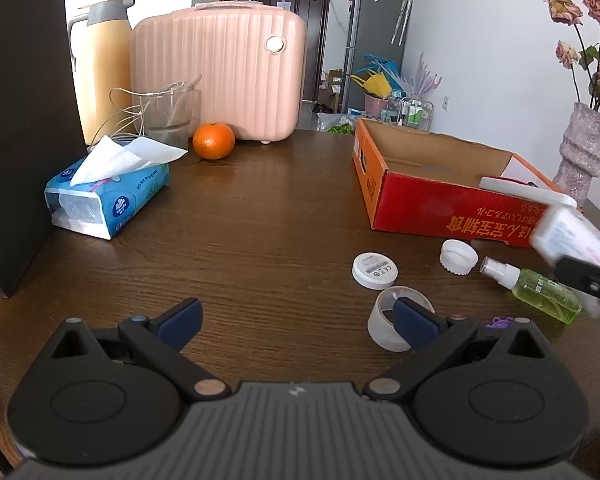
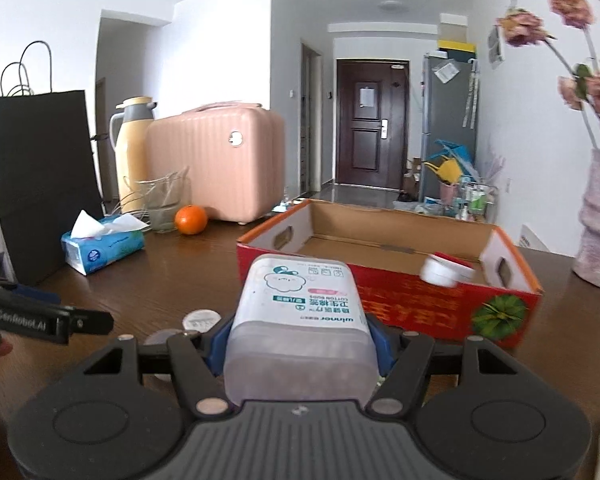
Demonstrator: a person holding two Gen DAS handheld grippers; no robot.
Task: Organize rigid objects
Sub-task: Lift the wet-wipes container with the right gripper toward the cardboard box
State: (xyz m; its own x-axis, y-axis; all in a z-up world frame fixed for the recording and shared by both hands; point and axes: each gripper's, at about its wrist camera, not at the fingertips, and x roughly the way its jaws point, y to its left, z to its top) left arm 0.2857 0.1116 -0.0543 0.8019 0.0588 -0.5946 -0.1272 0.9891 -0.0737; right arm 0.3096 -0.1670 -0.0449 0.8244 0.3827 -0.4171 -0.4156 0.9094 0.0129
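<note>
My right gripper (image 2: pixel 298 344) is shut on a white cotton-bud box (image 2: pixel 300 312), held above the table just before the red cardboard box (image 2: pixel 420 304). The left wrist view shows the same cotton-bud box (image 1: pixel 568 236) blurred at the right edge, beside the red cardboard box (image 1: pixel 440 208). A white container (image 2: pixel 444 270) lies inside the cardboard box. My left gripper (image 1: pixel 296 318) hangs open low over the table, its right finger in front of a tape roll (image 1: pixel 380 332). On the table lie a round white disc (image 1: pixel 374 270), a white cap (image 1: pixel 458 256) and a green spray bottle (image 1: pixel 540 290).
A blue tissue pack (image 1: pixel 108 196), an orange (image 1: pixel 214 141), a glass cup (image 1: pixel 170 114), a pink case (image 1: pixel 220 68) and a yellow flask (image 1: pixel 104 60) stand at the back left. A black bag (image 1: pixel 20 120) borders the left edge. A vase with flowers (image 1: pixel 584 148) stands at the far right.
</note>
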